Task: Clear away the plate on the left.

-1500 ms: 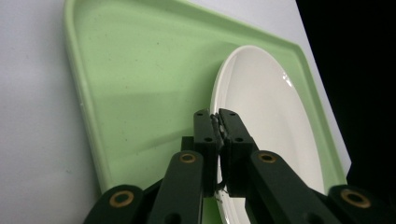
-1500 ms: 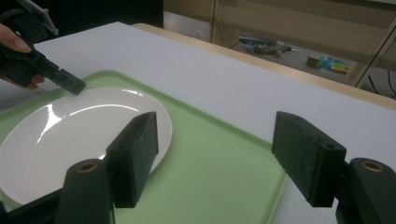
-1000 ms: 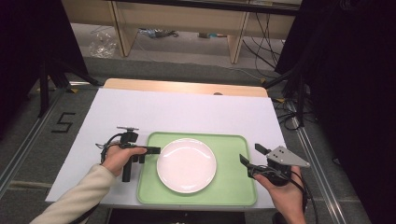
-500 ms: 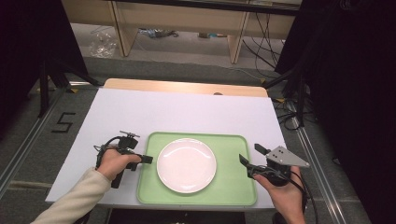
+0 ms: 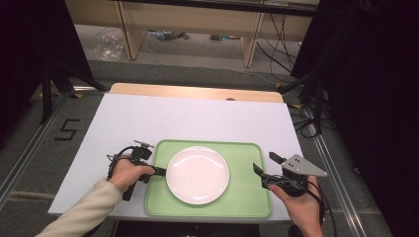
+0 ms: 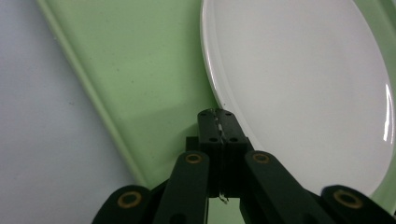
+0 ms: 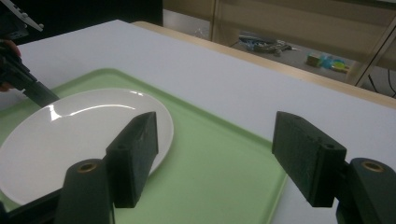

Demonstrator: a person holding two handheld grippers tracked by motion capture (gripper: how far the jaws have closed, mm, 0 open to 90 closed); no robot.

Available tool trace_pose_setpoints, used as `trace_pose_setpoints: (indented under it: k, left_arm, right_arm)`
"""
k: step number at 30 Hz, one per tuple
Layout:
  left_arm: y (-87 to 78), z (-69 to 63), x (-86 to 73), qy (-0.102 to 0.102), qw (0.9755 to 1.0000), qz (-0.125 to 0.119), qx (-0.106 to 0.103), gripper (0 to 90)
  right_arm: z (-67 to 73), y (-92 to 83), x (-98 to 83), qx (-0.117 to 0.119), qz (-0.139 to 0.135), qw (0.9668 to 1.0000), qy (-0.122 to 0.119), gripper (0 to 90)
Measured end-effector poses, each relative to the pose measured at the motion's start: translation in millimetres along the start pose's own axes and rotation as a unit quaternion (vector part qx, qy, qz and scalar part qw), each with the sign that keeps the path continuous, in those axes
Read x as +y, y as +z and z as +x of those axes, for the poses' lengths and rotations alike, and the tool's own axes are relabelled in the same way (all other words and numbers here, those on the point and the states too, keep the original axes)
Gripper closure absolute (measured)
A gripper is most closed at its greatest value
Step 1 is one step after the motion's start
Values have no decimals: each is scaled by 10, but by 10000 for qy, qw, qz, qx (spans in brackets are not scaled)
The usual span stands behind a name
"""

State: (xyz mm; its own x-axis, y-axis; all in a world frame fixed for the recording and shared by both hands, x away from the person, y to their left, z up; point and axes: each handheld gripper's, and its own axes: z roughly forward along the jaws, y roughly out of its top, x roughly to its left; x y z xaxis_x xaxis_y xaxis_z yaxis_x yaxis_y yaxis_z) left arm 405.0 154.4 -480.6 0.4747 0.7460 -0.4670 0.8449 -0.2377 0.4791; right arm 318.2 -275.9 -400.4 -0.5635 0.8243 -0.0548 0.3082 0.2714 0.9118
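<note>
A round white plate (image 5: 197, 174) lies in the middle of a light green tray (image 5: 244, 200) on the white table. My left gripper (image 5: 159, 171) comes in from the left and is shut, its tips at the plate's left rim. In the left gripper view the two jaws meet at my left gripper (image 6: 217, 122), right at the edge of the plate (image 6: 303, 84) over the tray (image 6: 140, 70), with nothing seen between them. My right gripper (image 5: 265, 163) is held open over the tray's right edge, apart from the plate (image 7: 70, 135).
The white table top (image 5: 197, 118) stretches beyond the tray, with a wooden strip along its far edge. Shelving legs and cables stand on the floor behind. A black mark (image 5: 65, 129) is taped on the floor at the left.
The left hand has turned its gripper toward the plate and shifted slightly, and its jaws have gone from apart to together. The right hand has stayed put.
</note>
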Motion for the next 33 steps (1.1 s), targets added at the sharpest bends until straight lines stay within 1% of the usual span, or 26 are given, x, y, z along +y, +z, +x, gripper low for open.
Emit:
trace_pose_setpoints:
  k: [1, 2, 3, 4, 6, 7, 9, 10, 11, 12, 13, 14, 15, 16, 17, 18, 19, 20, 22, 25, 26, 27, 28, 29, 30, 33]
  left_arm:
    - [10, -8, 2, -4, 10000, 4, -39, 895]
    - [17, -10, 4, 80, 9999, 57, -59, 895]
    - [29, -24, 5, 71, 9999, 75, -103, 895]
    - [63, -66, 3, -22, 9999, -14, -167, 894]
    - [68, -66, 9, 176, 9997, 55, -143, 893]
    - [68, -66, 9, 176, 9997, 55, -143, 892]
    - [82, -83, 9, 125, 9998, -48, -172, 891]
    - [73, -82, 6, 185, 9997, -84, -148, 874]
    - [73, -82, 6, 185, 9997, -84, -148, 859]
    - [54, -75, 6, 229, 9994, -173, -181, 836]
    - [54, -75, 6, 229, 9994, -173, -181, 814]
    - [42, -84, 7, 277, 9990, -307, -174, 814]
    - [25, -82, 11, 372, 9986, -341, -144, 774]
    - [-2, -86, 16, 465, 9971, -568, -222, 715]
    - [-14, -81, 17, 510, 9958, -700, -297, 685]
    - [-36, -79, 18, 626, 9947, -784, -228, 641]
    - [-52, -80, 19, 709, 9930, -925, -174, 594]
    - [-68, -76, 23, 782, 9910, -1072, -165, 550]
    - [-108, -76, 35, 835, 9879, -1296, -182, 464]
    - [-170, -86, 49, 1047, 9811, -1621, -136, 340]
    - [-170, -86, 49, 1047, 9811, -1621, -136, 293]
    - [-205, -91, 48, 1072, 9771, -1835, -60, 257]
    - [-226, -98, 47, 1092, 9760, -1885, -16, 230]
    - [-226, -98, 47, 1092, 9760, -1885, -16, 207]
    - [-250, -102, 46, 1156, 9743, -1936, -16, 210]
    - [-306, -109, 38, 1201, 9725, -1991, -75, 198]
  right_arm:
    - [-9, 4, 1, -49, -60, 9999, -73, 322]
    - [-8, 12, -1, -44, -102, 9999, -72, 323]
    - [-8, 4, 1, -48, -56, 9999, -73, 323]
    - [-5, 5, 0, -32, -48, 10000, -51, 323]
    - [0, 0, -1, -1, 2, 10000, 0, 323]
    - [0, 0, -1, -1, 2, 10000, 0, 323]
    - [0, 1, -2, -1, 7, 10000, -2, 323]
    - [-2, -1, -3, 2, 7, 10000, -13, 323]
    - [-2, -1, -3, 2, 7, 10000, -13, 323]
    - [0, 18, -9, 26, -122, 9999, 30, 322]
    - [0, 18, -9, 26, -122, 9999, 30, 322]
    - [-1, 10, -7, -12, -75, 10000, 14, 321]
    - [-4, 17, -10, 14, -120, 9999, 25, 320]
    - [-3, 20, -12, 12, -114, 9999, 16, 318]
    - [-5, 6, -8, -17, -47, 10000, -12, 317]
    - [-6, -3, -5, -13, 3, 10000, -26, 316]
    - [-2, 17, -11, 21, -116, 9999, 9, 316]
    - [-2, 6, -6, -25, -67, 10000, -4, 315]
    - [-3, 2, -4, -25, -73, 10000, -10, 315]
    - [-7, 8, -8, -36, -94, 9999, -41, 313]
    - [-7, 8, -8, -36, -94, 9999, -41, 313]
    - [-1, 18, -11, 22, -123, 9999, 11, 313]
    - [-1, 18, -11, 24, -119, 9999, 12, 313]
    - [-1, 18, -11, 24, -119, 9999, 12, 313]
    - [-1, 15, -11, 0, -99, 10000, 8, 312]
    - [-3, 18, -11, 14, -119, 9999, 6, 312]
